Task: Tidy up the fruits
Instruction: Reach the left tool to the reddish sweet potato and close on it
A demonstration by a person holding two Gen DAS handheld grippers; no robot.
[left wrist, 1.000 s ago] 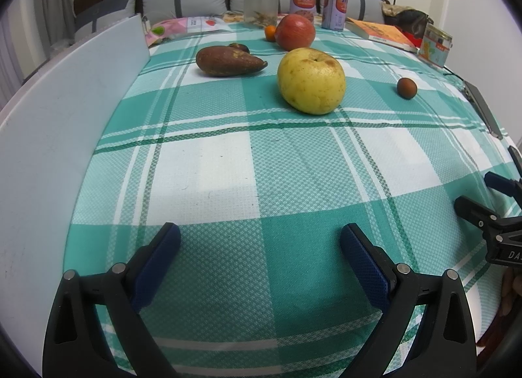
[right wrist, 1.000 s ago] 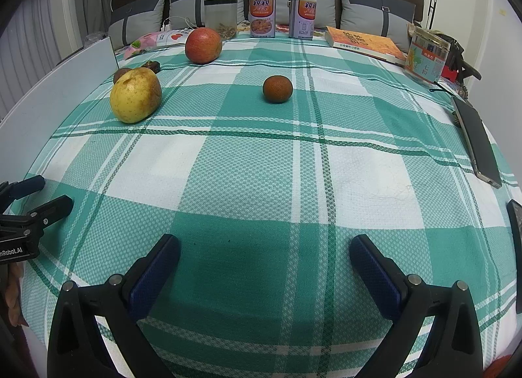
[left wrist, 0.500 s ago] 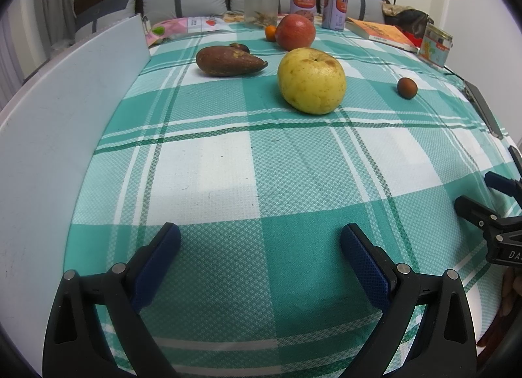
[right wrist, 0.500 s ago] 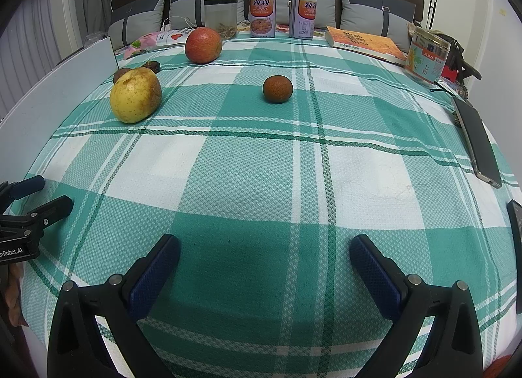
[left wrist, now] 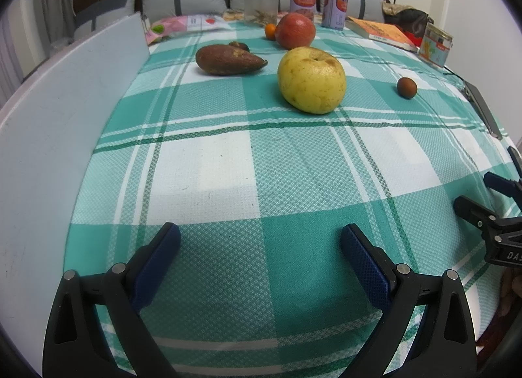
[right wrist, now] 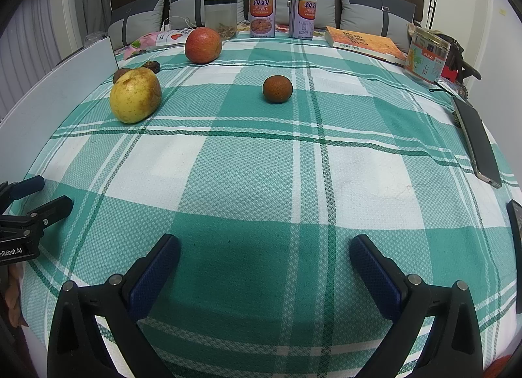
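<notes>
Nothing has changed — I look at the pictures from a moment ago and every fruit lies in the same spot, and both of my tools sit where they sat. So the sorting has not begun yet, I think.

My left gripper (left wrist: 260,241) hangs low at the bottom of its view. Its blue fingers (left wrist: 160,255) are spread wide and hold nothing. My right gripper (right wrist: 265,252) is just the same — wide open, empty, low over the green checked cloth (right wrist: 261,182) on the counter.

The fruits are all far up in the frames. In the left view the yellow pear (left wrist: 311,79) is in the upper middle. The brown sweet potato (left wrist: 228,59) lies to its left, apart from it. The red apple (left wrist: 295,31) is behind the pear, with a tiny orange (left wrist: 270,31) just beside it. A small brown fruit (left wrist: 406,87) sits alone at the upper right. In the right view that same small brown fruit is in the upper middle, well apart from the others.

None of them touch my fingers. I guess the pear is the easy first pick for the left side, and the small brown fruit for the right side. Round fruit may roll, so I would close slowly.
</notes>
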